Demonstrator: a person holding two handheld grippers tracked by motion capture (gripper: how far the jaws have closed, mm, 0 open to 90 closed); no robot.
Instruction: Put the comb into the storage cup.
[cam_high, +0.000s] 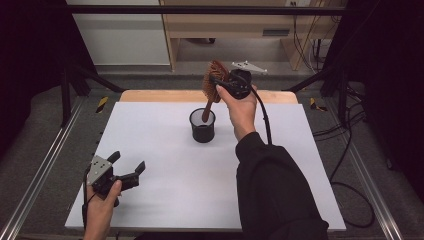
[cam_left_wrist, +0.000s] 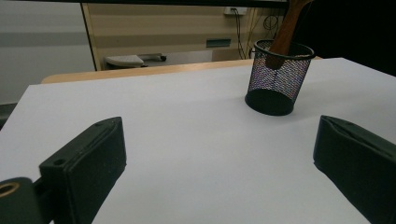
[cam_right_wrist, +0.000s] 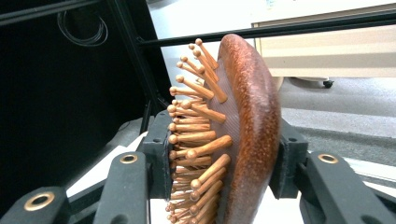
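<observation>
My right gripper (cam_high: 218, 81) clamps the wooden hairbrush (cam_high: 215, 75) by its head, handle tip down inside the mesh cup (cam_high: 202, 126) (mid-table), while my left gripper (cam_high: 128, 168) rests wide open, empty.

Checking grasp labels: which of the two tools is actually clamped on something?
The right tool, shut on the wooden hairbrush above the mesh cup; the left tool is open.

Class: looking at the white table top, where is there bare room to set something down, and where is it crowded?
Bare: the wide stretch between the left tongs and the mesh cup, and the far left corner. Crowded: around the cup, where the right tongs hold the hairbrush handle-down in it.
</observation>
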